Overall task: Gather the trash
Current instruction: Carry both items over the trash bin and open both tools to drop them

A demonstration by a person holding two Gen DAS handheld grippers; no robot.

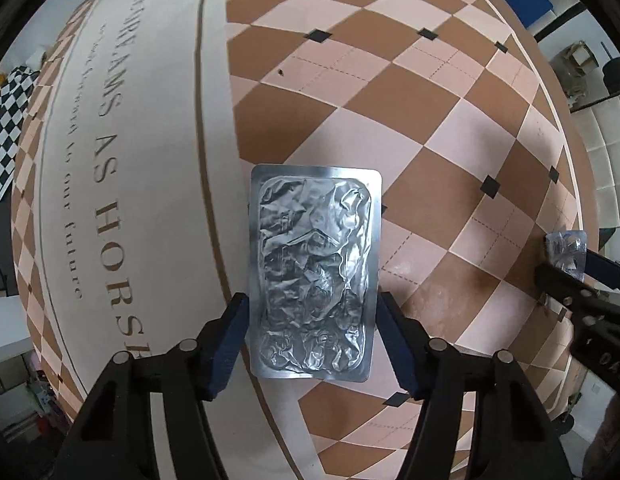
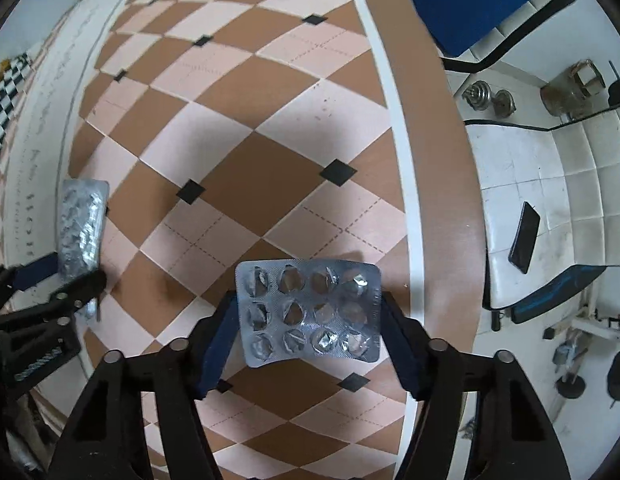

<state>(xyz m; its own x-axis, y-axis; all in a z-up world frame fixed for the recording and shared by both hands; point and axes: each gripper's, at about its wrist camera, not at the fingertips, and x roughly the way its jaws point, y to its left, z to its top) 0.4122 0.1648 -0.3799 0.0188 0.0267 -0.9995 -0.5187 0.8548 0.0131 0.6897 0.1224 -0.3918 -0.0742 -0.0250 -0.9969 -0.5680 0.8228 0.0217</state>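
I am looking straight down through both wrist cameras at a tablecloth (image 1: 389, 128) of brown and pale pink diamonds with small black squares at some crossings. A broad cream band with printed lettering (image 1: 106, 184) runs across it.

My left gripper (image 1: 310, 316) has a silver foil blister pack (image 1: 313, 272) between its blue pads (image 1: 230, 344). The pack lies flat, crumpled foil side up, and the pads sit against its two long edges — the jaws stand at a middling width, closed onto the pack.

My right gripper (image 2: 308, 332) frames a second blister pack (image 2: 310, 310), clear-backed with three rows of four burst pockets. Its short edges meet the blue pads (image 2: 214, 344), so this one is gripped too. It sits near the cloth's white-and-brown border stripe (image 2: 401, 168), close to the table's edge.

Each gripper shows at the side of the other's view, with its pack. Beyond the edge lies a white tiled floor (image 2: 541, 168) with a dark phone-like slab (image 2: 523, 238) and some dumbbell weights (image 2: 489, 98).
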